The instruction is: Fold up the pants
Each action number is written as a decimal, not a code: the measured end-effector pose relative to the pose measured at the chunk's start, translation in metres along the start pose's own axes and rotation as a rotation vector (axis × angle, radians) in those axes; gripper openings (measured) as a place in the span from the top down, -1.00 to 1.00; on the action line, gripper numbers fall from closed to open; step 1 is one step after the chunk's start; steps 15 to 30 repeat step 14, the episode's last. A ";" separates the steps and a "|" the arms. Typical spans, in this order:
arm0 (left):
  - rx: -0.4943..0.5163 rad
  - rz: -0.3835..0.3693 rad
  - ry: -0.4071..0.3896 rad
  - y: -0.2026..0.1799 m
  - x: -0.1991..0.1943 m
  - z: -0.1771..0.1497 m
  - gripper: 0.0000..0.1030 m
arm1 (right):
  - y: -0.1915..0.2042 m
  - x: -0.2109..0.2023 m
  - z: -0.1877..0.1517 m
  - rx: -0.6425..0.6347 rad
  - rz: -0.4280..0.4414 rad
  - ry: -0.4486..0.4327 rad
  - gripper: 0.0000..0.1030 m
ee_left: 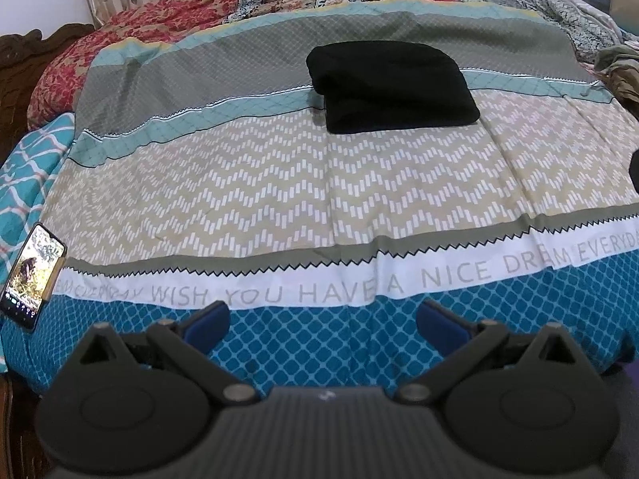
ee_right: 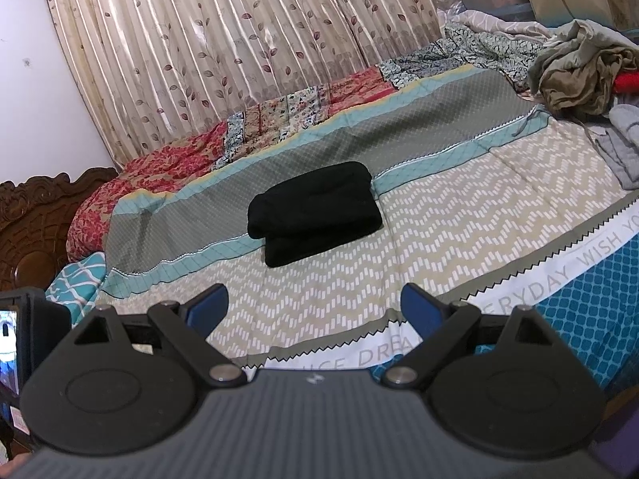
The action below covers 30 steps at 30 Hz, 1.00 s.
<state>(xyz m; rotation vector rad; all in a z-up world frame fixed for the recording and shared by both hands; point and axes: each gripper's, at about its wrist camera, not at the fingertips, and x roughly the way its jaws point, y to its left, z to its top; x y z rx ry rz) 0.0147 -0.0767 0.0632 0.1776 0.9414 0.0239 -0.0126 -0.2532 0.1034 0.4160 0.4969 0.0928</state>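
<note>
Black pants point(ee_left: 393, 88) lie folded into a compact rectangle on the patterned bedspread point(ee_left: 239, 183), well beyond both grippers. They also show in the right wrist view point(ee_right: 315, 211), mid-bed. My left gripper point(ee_left: 322, 319) is open and empty, held back over the bed's blue front edge. My right gripper point(ee_right: 314, 306) is open and empty, over the zigzag band near the front edge. Neither touches the pants.
A lit phone point(ee_left: 32, 271) lies at the bed's left front edge. A heap of olive and grey clothes point(ee_right: 583, 72) sits at the right. A crumpled floral quilt point(ee_right: 279, 119) and curtain point(ee_right: 239, 40) line the far side. A carved wooden headboard point(ee_right: 36, 215) stands left.
</note>
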 end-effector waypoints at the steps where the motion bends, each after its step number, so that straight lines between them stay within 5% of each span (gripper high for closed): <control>1: 0.000 0.000 0.001 0.000 0.000 0.000 -1.00 | 0.000 0.000 0.000 0.000 0.000 0.001 -0.84; 30: 0.026 -0.015 -0.023 -0.004 0.001 0.001 -1.00 | 0.001 0.004 -0.002 -0.003 -0.010 0.012 -0.84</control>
